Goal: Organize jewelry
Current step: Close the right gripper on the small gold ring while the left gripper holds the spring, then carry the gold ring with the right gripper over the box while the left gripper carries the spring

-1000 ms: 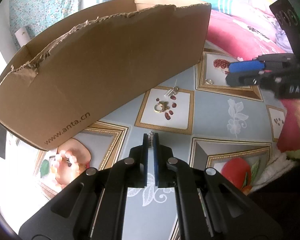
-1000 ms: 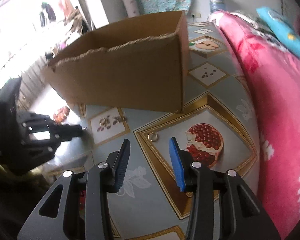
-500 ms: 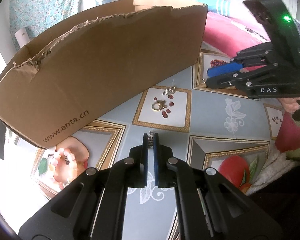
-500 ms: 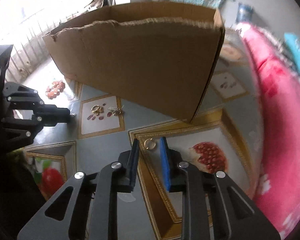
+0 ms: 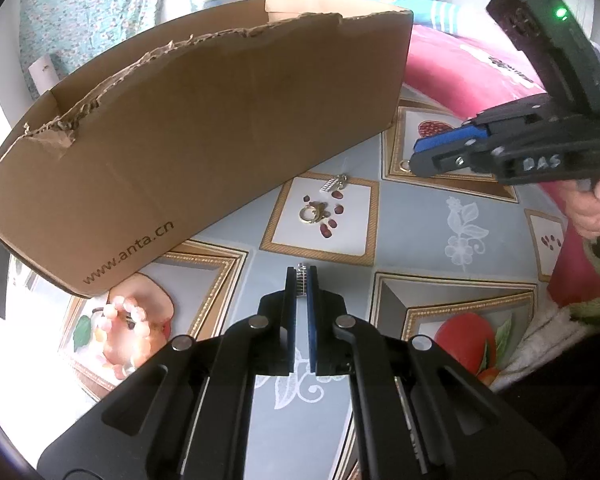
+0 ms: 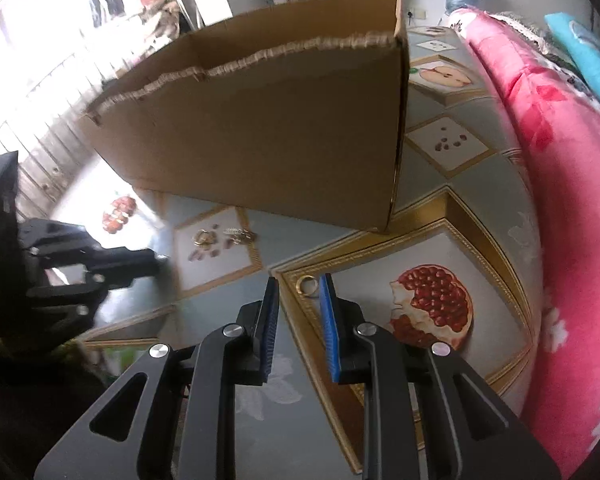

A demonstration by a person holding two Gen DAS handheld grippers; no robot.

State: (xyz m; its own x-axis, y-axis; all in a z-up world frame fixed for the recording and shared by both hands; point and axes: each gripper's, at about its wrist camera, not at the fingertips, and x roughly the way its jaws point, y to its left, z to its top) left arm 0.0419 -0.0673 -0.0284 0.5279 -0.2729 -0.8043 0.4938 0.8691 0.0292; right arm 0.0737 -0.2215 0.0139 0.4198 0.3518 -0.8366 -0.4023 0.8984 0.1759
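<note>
Gripper work at this moment split in two: the right gripper (image 6: 299,290) hung low over the table (image 6: 440,176) with its blue pads apart, and the left gripper (image 5: 301,280) was clamped on a small silver ribbed piece (image 5: 301,275) pinched at its tips. Largest in the scene was the cardboard box (image 5: 204,120), its top edge torn, standing at the far side of the table with "www.anta.cn" printed along its near wall; a pink quilt (image 6: 560,160) lay to the right. On the patterned tablecloth a beaded bracelet (image 5: 120,324) sat near the left, by the box's near corner, and a cluster of gold rings (image 5: 312,214) with a silver pendant (image 5: 334,183) lay on a white tile just in front of the box. Smallest, a gold ring (image 6: 307,285) lay flat on the gilt border of the pomegranate tile, directly ahead of the right gripper and framed between its open pads, well apart from the left one. Judging from that, the right hand was the nearer and only needed to drop and close. Its housing bore handwritten "DAS".
</note>
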